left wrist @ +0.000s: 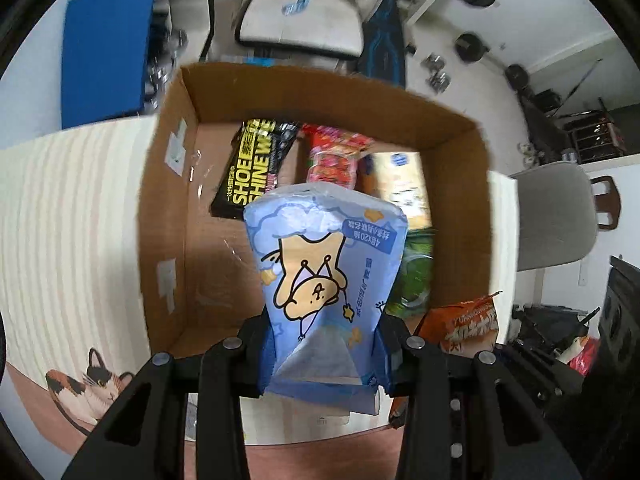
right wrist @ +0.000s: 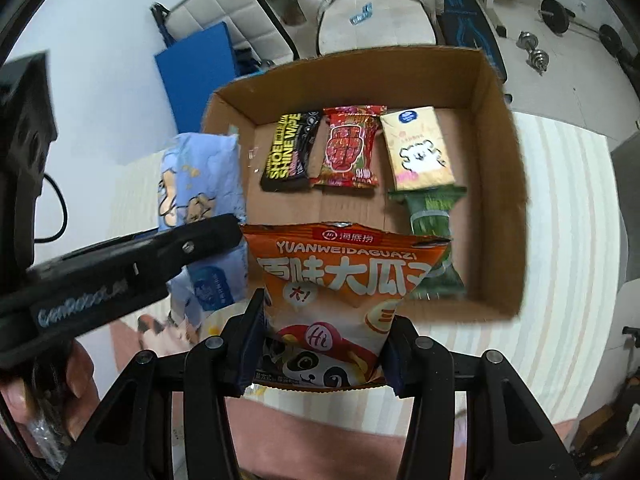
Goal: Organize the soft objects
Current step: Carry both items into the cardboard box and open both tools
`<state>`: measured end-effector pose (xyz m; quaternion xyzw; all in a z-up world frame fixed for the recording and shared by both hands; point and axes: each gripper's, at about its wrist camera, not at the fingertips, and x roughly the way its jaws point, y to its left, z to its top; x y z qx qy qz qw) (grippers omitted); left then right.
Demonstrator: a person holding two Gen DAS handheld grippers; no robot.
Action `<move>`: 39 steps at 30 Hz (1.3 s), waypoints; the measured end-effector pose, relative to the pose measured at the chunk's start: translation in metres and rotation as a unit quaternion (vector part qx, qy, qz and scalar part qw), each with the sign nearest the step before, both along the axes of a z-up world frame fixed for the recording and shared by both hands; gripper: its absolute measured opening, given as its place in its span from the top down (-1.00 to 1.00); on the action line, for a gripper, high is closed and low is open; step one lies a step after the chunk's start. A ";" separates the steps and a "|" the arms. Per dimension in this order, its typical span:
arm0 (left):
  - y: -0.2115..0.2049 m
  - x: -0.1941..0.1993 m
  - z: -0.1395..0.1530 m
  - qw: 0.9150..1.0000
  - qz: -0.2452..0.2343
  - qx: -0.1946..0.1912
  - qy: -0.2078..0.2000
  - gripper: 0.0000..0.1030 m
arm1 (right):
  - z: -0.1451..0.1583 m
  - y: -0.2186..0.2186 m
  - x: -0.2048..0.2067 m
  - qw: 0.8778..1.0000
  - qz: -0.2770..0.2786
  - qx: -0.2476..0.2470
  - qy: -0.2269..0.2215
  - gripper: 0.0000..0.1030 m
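Observation:
My left gripper [left wrist: 326, 354] is shut on a light blue tissue pack [left wrist: 324, 276] with a cartoon animal on it, held above the open cardboard box [left wrist: 172, 208]. The right wrist view shows my right gripper [right wrist: 324, 354] shut on an orange sunflower-seed bag [right wrist: 340, 292], hanging over the box's [right wrist: 500, 184] near wall. Inside the box lie a black shoe-wipe pack [right wrist: 290, 152], a red snack pack [right wrist: 348, 148], a cream tissue pack [right wrist: 418, 148] and a green pack [right wrist: 434, 216]. The left gripper [right wrist: 132, 260] and its blue pack [right wrist: 204, 184] appear at the left of that view, beside the box.
The box stands on a cream striped cloth [left wrist: 68, 216] with a cat print [left wrist: 92, 380]. A blue mat [left wrist: 104, 48], a white chair [left wrist: 300, 16] and dumbbells [right wrist: 534, 54] lie on the floor beyond. A grey chair [left wrist: 556, 216] stands to the right. A hand [right wrist: 48, 392] holds the left gripper.

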<state>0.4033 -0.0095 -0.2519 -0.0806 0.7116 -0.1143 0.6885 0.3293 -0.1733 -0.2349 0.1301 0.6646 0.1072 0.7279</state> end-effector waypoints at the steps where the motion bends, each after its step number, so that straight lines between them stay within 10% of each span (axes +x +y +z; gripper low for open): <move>1: 0.001 0.007 -0.013 1.000 0.004 0.002 0.015 0.29 | -0.010 0.003 0.011 1.000 0.002 -0.004 0.009 -0.01; 16: -0.003 0.022 -0.098 0.994 0.003 0.014 0.105 0.19 | -0.108 0.032 0.060 0.996 0.021 -0.055 0.074 -0.01; 19: -0.010 0.018 -0.096 0.994 -0.016 0.016 0.105 -0.08 | -0.112 0.031 0.063 0.995 0.020 -0.054 0.078 -0.14; 21: -0.015 0.017 -0.091 0.995 -0.030 0.033 0.091 -0.24 | -0.110 0.030 0.064 0.995 0.020 -0.061 0.077 -0.60; 24: -0.017 0.013 -0.080 0.996 -0.030 0.019 0.081 -0.63 | -0.102 0.028 0.062 0.995 0.023 -0.068 0.073 -0.61; 39: 0.005 -0.024 0.003 0.996 -0.011 0.072 -0.053 -0.99 | -0.044 0.004 0.031 0.994 0.015 -0.105 0.014 -1.00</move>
